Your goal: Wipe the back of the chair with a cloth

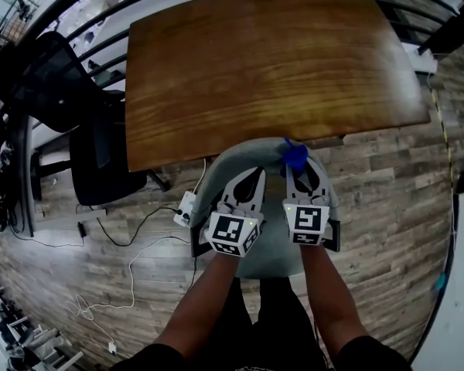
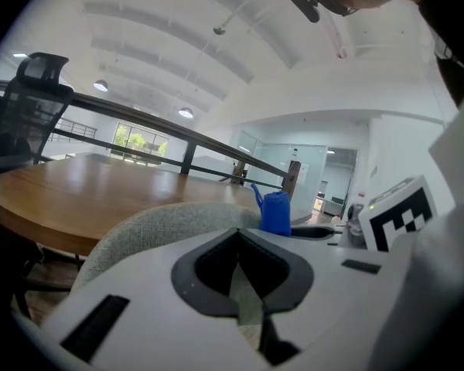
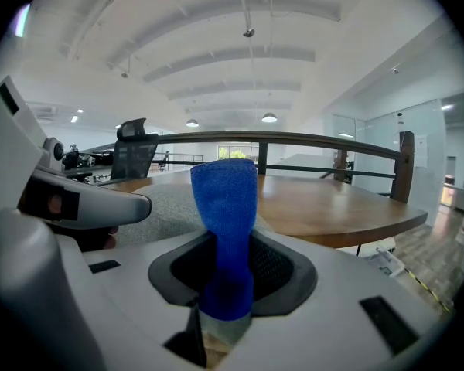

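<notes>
Forearms: the person's two bare forearms (image 1: 209, 292) are reaching forward from the near side of the chair back (image 1: 240, 154), one to each gripper.
Left gripper: the left gripper (image 2: 238, 238) is hovering over the near, left part of the chair back. Its jaws are pressing together at the tips, with nothing between them and only grey fabric showing through the gap below.
Right gripper: the right gripper (image 3: 228, 234) is sitting just beside the left one, over the right part of the chair back. Its jaws are clamping the cloth.
Cloth: the blue cloth (image 3: 226, 207) is standing up out of the right gripper's jaws, pinched at its lower end. Its free end is sticking out past the jaw tips at the far top edge of the chair back. Whether it is touching the fabric cannot be told.
Chair back: the grey upholstered back is lying under both grippers, with its rounded top edge pointing toward the table.
Power strip: a white power strip (image 1: 187, 207) is lying on the wooden floor (image 1: 387, 207) left of the chair back, with cables trailing away from it.
Table: a wooden table (image 1: 271, 68) is standing just beyond the chair back.
Office chair: a black office chair (image 1: 100, 165) is standing well to the left of the chair back, by the table's left end.
Railing: a dark railing (image 3: 309, 138) is running behind the table, farthest from the chair back.
</notes>
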